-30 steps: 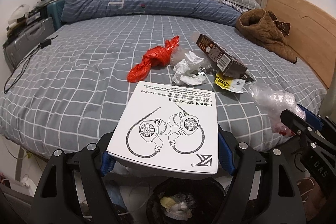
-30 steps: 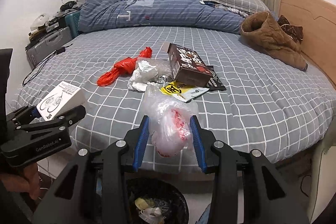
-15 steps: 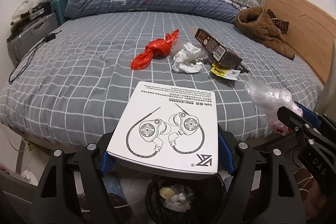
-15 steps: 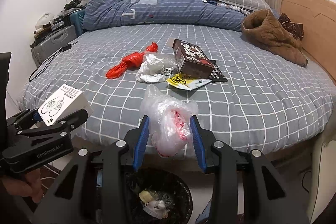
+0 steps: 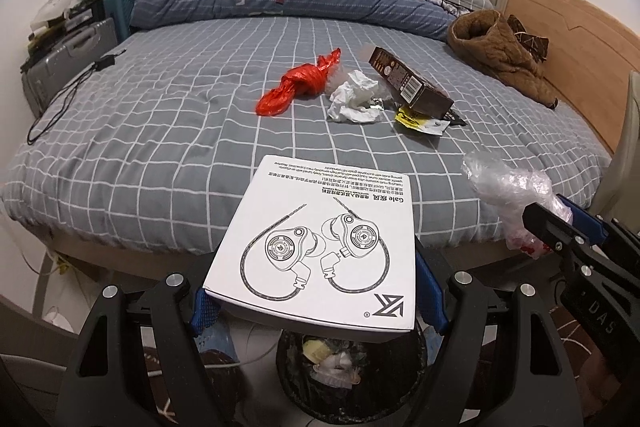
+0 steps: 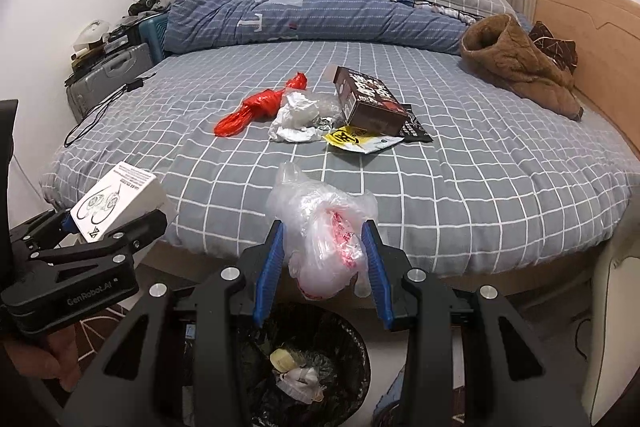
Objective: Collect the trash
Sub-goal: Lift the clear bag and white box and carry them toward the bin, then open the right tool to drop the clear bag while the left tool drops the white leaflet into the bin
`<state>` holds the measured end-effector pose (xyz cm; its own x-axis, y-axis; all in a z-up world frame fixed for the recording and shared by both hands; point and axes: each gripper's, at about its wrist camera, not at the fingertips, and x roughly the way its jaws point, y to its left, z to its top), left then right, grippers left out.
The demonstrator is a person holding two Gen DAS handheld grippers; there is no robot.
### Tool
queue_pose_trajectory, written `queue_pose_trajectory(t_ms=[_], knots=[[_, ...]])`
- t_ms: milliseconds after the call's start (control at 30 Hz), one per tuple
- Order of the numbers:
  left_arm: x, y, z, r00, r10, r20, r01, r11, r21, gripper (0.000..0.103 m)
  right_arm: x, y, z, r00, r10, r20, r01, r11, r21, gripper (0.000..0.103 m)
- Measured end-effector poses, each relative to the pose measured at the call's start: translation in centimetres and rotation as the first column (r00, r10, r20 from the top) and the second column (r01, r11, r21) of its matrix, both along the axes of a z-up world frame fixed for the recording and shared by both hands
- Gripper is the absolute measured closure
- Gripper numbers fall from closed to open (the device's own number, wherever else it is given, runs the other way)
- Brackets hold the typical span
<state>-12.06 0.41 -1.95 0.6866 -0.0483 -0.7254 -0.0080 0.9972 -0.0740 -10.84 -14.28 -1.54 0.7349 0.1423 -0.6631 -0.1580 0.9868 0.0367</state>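
My left gripper (image 5: 316,303) is shut on a white earphone box (image 5: 320,243) and holds it above a black trash bin (image 5: 352,367). The box also shows in the right wrist view (image 6: 116,199). My right gripper (image 6: 324,259) is shut on a clear plastic bag (image 6: 326,235) with red print, above the same bin (image 6: 308,367). The bag shows in the left wrist view (image 5: 508,187). On the bed lie a red plastic bag (image 6: 256,109), crumpled white paper (image 6: 294,117), a dark brown carton (image 6: 366,101) and a yellow wrapper (image 6: 356,141).
The grey checked bed (image 6: 460,167) fills the view ahead, its near edge just beyond the bin. A brown jacket (image 6: 516,71) lies at the right by the wooden headboard. A folded duvet (image 6: 300,11) is at the back. Suitcases (image 6: 108,75) stand left.
Both grippers have drawn back from the bed and risen a little, still holding their items. The bin below shows more fully under each gripper.
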Motion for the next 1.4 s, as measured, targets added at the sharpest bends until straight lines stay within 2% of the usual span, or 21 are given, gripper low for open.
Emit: queue_pose_trajectory(t_ms=[367,567,867,1100,1400], knots=[[-2.7,-0.2,1.5,1.000,0.015,-0.006,-0.016,1.000,-0.005,0.028,-2.5,0.1,1.7,1.000,-0.014,0.009,0.014,1.000,0.026,0.065],[-3.3,-0.1,0.6,0.999,0.025,-0.028,-0.025,1.000,-0.009,0.028,-3.2,0.3,1.0,1.000,-0.014,-0.013,0.014,0.999,0.031,0.065],[-3.2,1.0,-3.4,0.995,0.043,-0.089,-0.044,0.999,-0.001,0.028,-2.6,1.1,-3.7,0.994,0.004,-0.112,-0.001,1.000,0.030,0.065],[-1.7,1.9,-8.0,0.984,0.048,-0.171,-0.048,0.999,-0.001,0.028,-1.5,1.6,-8.3,0.981,0.016,-0.191,-0.015,1.000,0.004,0.065],[0.6,2.3,-11.0,0.975,0.028,-0.219,-0.026,1.000,0.014,0.028,0.5,2.4,-12.8,0.962,0.021,-0.273,-0.024,1.000,-0.009,0.064]])
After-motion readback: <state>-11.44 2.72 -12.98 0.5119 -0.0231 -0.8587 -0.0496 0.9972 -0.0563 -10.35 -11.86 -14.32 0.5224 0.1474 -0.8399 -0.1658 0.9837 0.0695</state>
